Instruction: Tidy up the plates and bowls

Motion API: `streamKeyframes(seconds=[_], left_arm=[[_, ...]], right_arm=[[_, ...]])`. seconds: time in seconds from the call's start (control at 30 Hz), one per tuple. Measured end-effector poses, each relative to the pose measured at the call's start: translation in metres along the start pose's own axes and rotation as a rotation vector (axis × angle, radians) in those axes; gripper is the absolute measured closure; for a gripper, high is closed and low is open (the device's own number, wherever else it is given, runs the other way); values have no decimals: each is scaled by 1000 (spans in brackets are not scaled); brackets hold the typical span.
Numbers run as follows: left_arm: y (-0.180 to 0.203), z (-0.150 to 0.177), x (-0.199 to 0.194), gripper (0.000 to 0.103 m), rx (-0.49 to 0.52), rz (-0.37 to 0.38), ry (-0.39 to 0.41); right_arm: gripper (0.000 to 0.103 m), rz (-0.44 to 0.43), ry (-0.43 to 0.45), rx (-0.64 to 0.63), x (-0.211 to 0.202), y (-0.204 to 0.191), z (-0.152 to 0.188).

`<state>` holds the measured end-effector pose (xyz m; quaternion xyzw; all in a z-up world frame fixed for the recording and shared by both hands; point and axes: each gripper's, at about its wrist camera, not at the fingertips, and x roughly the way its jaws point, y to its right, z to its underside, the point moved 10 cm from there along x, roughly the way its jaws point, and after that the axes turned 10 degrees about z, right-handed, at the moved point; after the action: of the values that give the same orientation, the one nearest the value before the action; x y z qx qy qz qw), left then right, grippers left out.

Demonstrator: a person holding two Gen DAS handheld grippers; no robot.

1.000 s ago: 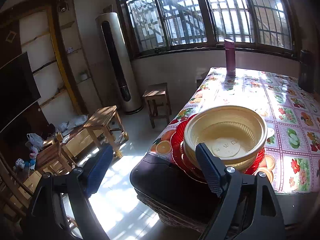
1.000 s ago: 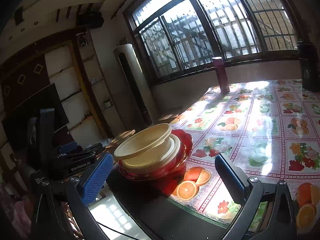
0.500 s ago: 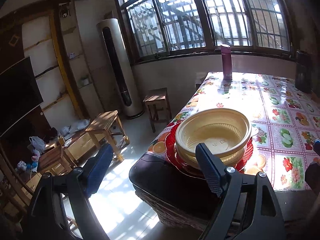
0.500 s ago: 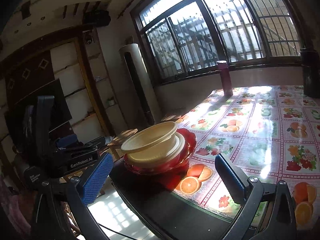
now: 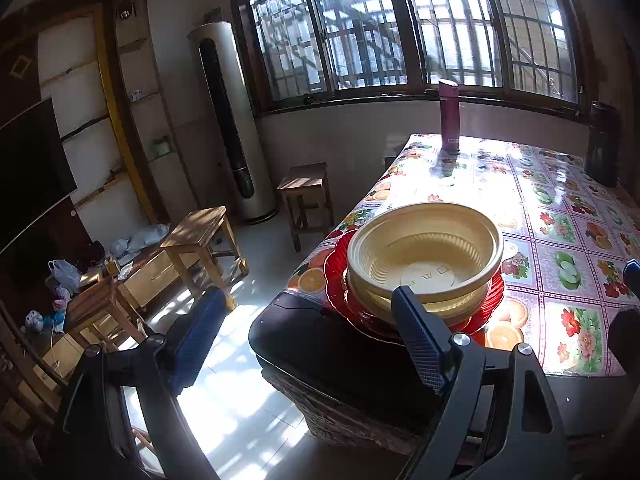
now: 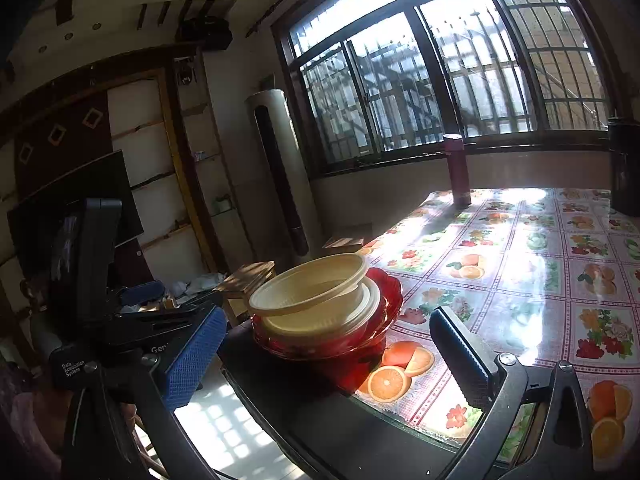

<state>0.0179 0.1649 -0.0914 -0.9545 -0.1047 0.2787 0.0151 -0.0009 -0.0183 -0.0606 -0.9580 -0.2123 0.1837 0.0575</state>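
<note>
Now both wide and empty: left hand-held gripper (image 5: 308, 340), right hand-held gripper (image 6: 328, 344); only the right view shows the top bowl (image 6: 308, 286) tilted.

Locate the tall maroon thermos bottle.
The tall maroon thermos bottle stands upright at the far left corner of the fruit-patterned tablecloth table, below the barred window, well beyond the stacked cream plastic bowls.

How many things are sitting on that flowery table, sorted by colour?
Cream bowls: 2, the top one tilted in the lower one
Red plates: at least 1, stacked under the bowls; the exact number is unclear
Maroon flask: 1
Dark container: 1
Total: at least 5
</note>
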Motion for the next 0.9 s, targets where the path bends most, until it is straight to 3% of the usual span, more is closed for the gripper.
streamKeyframes(seconds=[0.33, 0.9], left_arm=[[-3, -2, 0, 18, -44, 54, -7], [-4, -4, -5, 18, -54, 76, 20]], right_arm=[[1, -14, -3, -33, 3, -11, -1], [1, -34, 6, -53, 10, -24, -10]])
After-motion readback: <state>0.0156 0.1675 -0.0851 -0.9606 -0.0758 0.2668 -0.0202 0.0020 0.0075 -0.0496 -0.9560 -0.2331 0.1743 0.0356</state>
